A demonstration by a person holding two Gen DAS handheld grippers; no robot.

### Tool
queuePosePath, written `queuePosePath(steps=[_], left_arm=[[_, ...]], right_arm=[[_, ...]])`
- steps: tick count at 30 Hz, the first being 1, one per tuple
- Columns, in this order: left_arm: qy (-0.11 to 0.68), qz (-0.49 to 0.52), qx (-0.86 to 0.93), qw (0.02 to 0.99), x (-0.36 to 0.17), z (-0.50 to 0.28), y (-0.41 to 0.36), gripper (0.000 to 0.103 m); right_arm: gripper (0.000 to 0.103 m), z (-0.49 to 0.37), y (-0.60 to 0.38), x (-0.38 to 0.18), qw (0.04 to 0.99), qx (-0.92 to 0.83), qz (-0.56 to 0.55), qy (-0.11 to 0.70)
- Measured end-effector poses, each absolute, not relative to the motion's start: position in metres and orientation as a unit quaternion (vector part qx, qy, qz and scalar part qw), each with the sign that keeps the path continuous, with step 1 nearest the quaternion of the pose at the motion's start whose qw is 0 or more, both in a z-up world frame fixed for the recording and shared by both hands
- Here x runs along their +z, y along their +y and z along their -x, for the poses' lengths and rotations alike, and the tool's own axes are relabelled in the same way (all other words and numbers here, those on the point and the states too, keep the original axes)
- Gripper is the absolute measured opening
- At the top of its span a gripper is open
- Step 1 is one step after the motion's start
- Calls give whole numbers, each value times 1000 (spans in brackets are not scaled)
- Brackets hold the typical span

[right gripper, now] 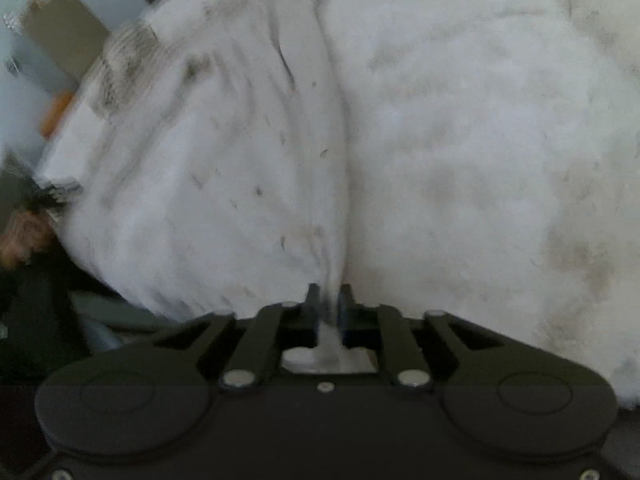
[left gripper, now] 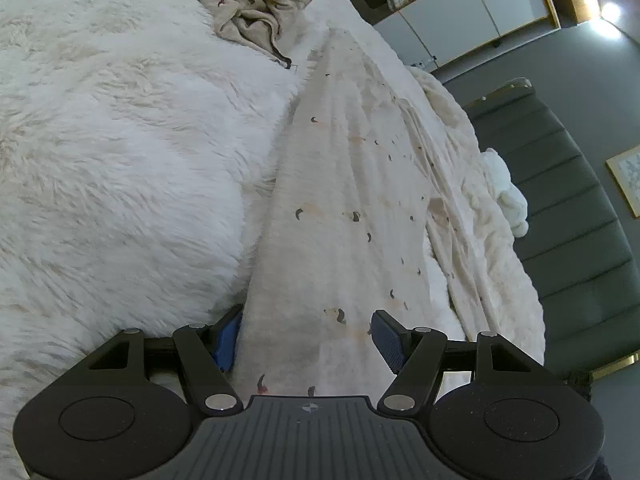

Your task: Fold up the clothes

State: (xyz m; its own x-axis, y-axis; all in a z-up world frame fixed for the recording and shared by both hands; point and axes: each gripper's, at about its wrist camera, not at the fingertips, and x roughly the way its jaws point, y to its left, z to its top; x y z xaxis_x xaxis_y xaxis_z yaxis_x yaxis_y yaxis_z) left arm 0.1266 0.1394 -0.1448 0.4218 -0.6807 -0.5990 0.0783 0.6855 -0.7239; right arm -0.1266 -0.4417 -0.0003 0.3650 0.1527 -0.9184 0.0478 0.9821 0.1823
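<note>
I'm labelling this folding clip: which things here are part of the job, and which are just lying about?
Part of the job:
- spotted garment
- left tool
- right tool, with cloth between its fingers

Just lying about:
- furry blanket
- crumpled beige cloth
- white soft toy
- framed picture

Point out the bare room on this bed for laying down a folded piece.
Free: the fluffy white blanket left of the spotted garment, below the crumpled beige garment. Crowded: the strip toward the grey headboard, taken by the spotted garment, bunched cream bedding and a white plush toy.
</note>
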Motion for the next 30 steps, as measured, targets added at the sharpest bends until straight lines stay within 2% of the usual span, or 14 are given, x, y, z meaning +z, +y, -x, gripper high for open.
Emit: queuePosePath(steps=[1,5,7,9,11,12,13,17,21,22,23,25,27,30], left_arm=[[480,316,-243,782,-145,-126,140,63],[482,317,-247,779,-146,-127,141,61],[483,311,-251,779,-147,-129,139,60],[484,306,-247,782,-147,-129,138,47],[489,307,-231,783,-150,-129,140,15],[492,313,-223,781,-152,-129,142,6],[491,326,-224,776,-153,-127,145,1],[478,309,-212,795,-138,-118,150,1],[491,257,-171,815,-130,-112,146,5],[494,254,-176,813,-131,-112,145,11],[499,256,-190,806,-131,-112,142,27],[500,249,-207,803,-129,-111,140,40],[495,235,-216,808,-125,-107,138,48],[486,176,-210,830,-117,-97,125,63]], right_arm=[[29,126,-434,0,825,15,-59,562],[32,123,-402,22,869,-32,-34,493],[41,116,-377,31,891,-22,-33,453],[47,102,-344,33,904,1,-27,428],[47,79,-302,27,911,26,-5,412],[46,66,-284,18,910,27,8,414],[45,60,-277,12,908,28,11,417],[44,29,-220,-17,888,66,50,452],[46,30,-179,-23,889,99,30,447],[46,29,-175,-25,886,118,-4,449],[46,28,-170,-28,881,139,-40,450],[49,26,-161,-34,867,181,-111,451],[50,21,-147,-50,836,225,-202,457],[52,12,-127,-67,828,227,-231,458]])
